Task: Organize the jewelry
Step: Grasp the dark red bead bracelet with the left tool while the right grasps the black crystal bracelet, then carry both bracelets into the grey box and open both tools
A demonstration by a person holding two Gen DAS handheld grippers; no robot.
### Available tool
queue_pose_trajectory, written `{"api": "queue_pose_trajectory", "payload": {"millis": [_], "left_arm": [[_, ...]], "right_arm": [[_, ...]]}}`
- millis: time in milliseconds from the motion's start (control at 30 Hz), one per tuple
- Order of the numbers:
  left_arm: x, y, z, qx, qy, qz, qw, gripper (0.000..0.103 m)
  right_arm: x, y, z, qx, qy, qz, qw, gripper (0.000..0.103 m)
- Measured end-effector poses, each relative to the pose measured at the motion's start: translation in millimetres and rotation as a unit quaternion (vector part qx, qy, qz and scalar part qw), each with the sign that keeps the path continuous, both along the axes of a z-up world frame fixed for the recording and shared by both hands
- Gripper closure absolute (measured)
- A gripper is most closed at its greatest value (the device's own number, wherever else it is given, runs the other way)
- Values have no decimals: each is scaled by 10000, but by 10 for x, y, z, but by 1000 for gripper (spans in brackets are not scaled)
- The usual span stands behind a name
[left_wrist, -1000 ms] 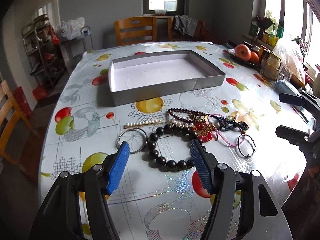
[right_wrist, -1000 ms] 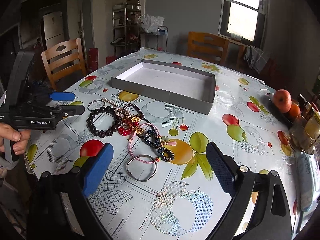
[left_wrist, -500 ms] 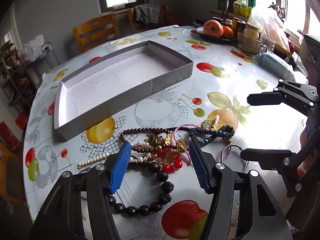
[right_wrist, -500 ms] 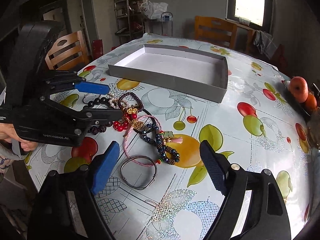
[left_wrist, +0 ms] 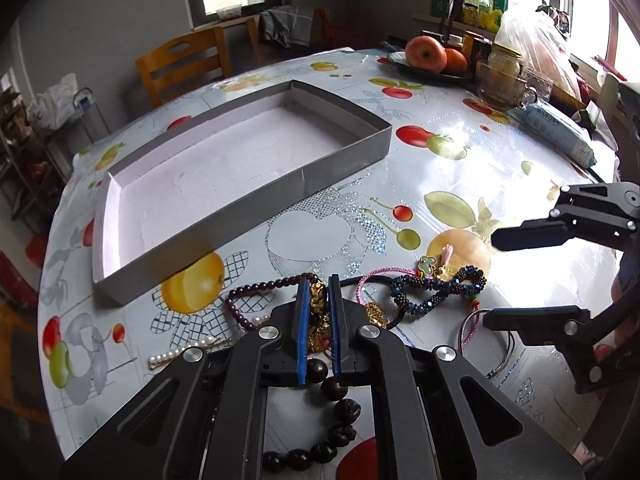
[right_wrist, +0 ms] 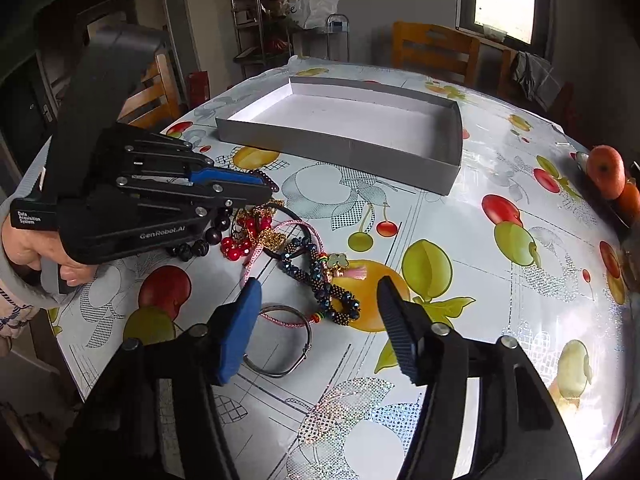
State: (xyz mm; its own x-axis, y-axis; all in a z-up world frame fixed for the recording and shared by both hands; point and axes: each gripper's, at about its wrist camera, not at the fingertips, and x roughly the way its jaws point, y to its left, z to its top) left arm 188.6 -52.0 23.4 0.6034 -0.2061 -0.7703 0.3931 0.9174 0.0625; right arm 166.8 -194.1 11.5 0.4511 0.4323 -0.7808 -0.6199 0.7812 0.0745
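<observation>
Round table (left_wrist: 460,168) under a glossy cloth printed with cherries, apples and yellow fruit, sparkling in patches where window light strikes. Near the middle, a shallow grey box (left_wrist: 248,196) with a white floor, nothing inside. Nearer the edge, a tangled heap of jewelry: a gold and red charm piece (left_wrist: 318,300), a purple bead bracelet (left_wrist: 256,292), a dark wooden bead bracelet (left_wrist: 336,408), a dark blue beaded strand (right_wrist: 320,276), a pink cord (right_wrist: 276,248), a thin metal bangle (right_wrist: 280,344) and a pearl hairpin (left_wrist: 176,354) off to one side.

Left gripper (left_wrist: 319,304) just clamped down, blue pads nearly together, pinching the gold and red charm piece in the heap. Right gripper (right_wrist: 320,320) half spread, jaws narrowed just now, hanging over the dark blue beaded strand and the bangle, pads touching neither.

Farther off on the table, a plate of fruit (left_wrist: 434,56), jars (left_wrist: 506,68), a plastic bag (left_wrist: 532,40) and a tissue pack (left_wrist: 556,128). Around it, wooden chairs (left_wrist: 184,64), grey walls, bright windows (right_wrist: 504,0), a cluttered metal shelf (right_wrist: 264,20). A hand (right_wrist: 36,248) in a grey sleeve on the left gripper's handle.
</observation>
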Motion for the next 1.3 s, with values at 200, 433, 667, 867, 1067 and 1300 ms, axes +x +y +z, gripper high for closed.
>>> {"api": "queue_pose_trajectory", "payload": {"millis": [200, 433, 667, 867, 1067, 1300], "left_arm": [[-33, 200, 356, -469, -237, 86, 9986, 93], [-53, 367, 611, -680, -474, 209, 9963, 93], [-45, 419, 640, -662, -514, 283, 9961, 93], [14, 456, 639, -677, -516, 311, 9959, 93], [84, 512, 657, -751, -500, 385, 9952, 93], [144, 569, 727, -808, -552, 426, 9943, 93]], "right_arm": [[63, 112, -106, -133, 123, 185, 9997, 73], [104, 141, -163, -258, 72, 177, 9995, 96], [-1, 80, 103, 22, -195, 130, 9997, 97], [-8, 61, 526, 257, -598, 148, 9978, 99], [153, 24, 730, 477, -768, 70, 9959, 99], [365, -129, 857, 881, -681, -71, 9938, 99]]}}
